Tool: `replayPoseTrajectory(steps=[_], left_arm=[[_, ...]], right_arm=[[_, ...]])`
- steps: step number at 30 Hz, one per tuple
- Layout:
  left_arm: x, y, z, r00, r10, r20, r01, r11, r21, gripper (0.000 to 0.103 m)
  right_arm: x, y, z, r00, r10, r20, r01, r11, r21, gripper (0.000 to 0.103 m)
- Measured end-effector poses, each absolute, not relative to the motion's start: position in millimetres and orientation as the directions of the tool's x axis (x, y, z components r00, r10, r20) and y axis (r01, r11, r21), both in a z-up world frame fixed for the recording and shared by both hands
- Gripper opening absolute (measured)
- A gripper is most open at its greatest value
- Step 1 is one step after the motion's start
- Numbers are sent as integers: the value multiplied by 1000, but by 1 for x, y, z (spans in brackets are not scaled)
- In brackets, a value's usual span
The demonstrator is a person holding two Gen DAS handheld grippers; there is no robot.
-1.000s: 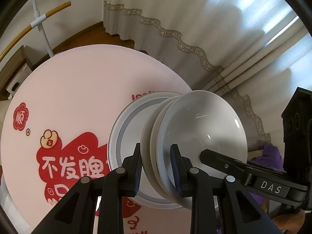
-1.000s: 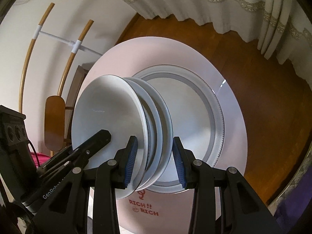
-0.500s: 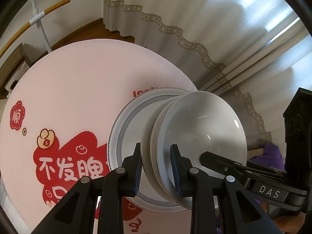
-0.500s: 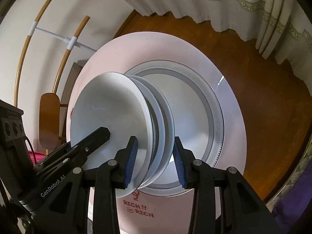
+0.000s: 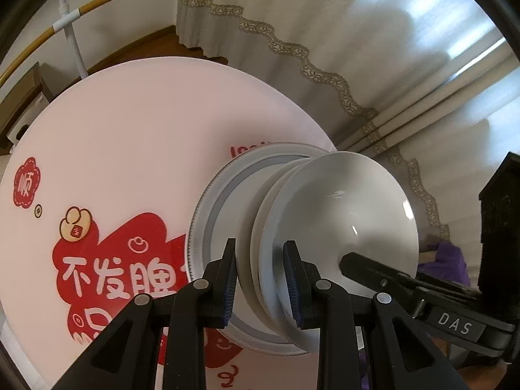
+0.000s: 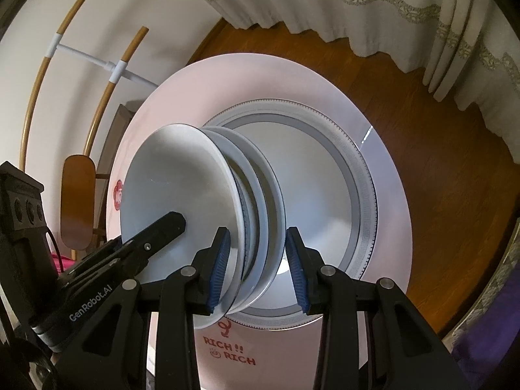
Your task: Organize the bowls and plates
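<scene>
A stack of white bowls [image 5: 341, 214] hangs over a large plate with a grey patterned rim [image 5: 208, 208] on the round pink table [image 5: 130, 130]. My left gripper [image 5: 260, 282] is shut on the stack's near rims. From the opposite side a finger of the right gripper [image 5: 364, 265] reaches into the top bowl. In the right wrist view my right gripper [image 6: 256, 266] is shut on the rims of the stack [image 6: 182, 175], and a finger of the left gripper [image 6: 165, 227] lies in the top bowl. The stack's underside is hidden, so I cannot tell whether it touches the large plate [image 6: 364, 195].
The table [image 6: 260, 71] carries red printed characters [image 5: 107, 276]. Beige lace-edged curtains [image 5: 325, 32] hang behind it over a brown wooden floor [image 6: 438, 130]. A rack of curved wooden poles [image 6: 107, 74] and a wooden chair back [image 6: 78, 201] stand by the wall. Purple cloth [image 5: 448, 253] lies at the right.
Both views shifted slightly against the table and room. Both grippers kept the same hold on the stack over the large plate.
</scene>
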State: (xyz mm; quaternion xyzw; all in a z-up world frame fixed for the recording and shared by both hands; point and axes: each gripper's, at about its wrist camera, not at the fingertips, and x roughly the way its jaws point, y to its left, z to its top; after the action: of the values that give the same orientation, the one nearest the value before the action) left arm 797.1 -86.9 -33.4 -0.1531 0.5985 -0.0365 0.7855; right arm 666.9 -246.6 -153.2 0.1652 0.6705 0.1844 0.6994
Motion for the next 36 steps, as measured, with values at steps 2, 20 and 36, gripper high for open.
replayPoseTrajectory(steps=[2, 20, 36], left_arm=[[795, -85, -32, 291, -248, -924, -127, 947, -294, 28], [720, -57, 5, 426, -193, -884, -186, 937, -295, 65], [552, -67, 62, 553, 27, -833, -225, 967, -118, 79]], right_arm=[[666, -245, -152, 42, 477, -878, -38, 879, 476, 38], [636, -249, -114, 150, 427, -892, -65, 904, 422, 55], [524, -247, -69, 283, 442, -851, -205, 895, 396, 71]])
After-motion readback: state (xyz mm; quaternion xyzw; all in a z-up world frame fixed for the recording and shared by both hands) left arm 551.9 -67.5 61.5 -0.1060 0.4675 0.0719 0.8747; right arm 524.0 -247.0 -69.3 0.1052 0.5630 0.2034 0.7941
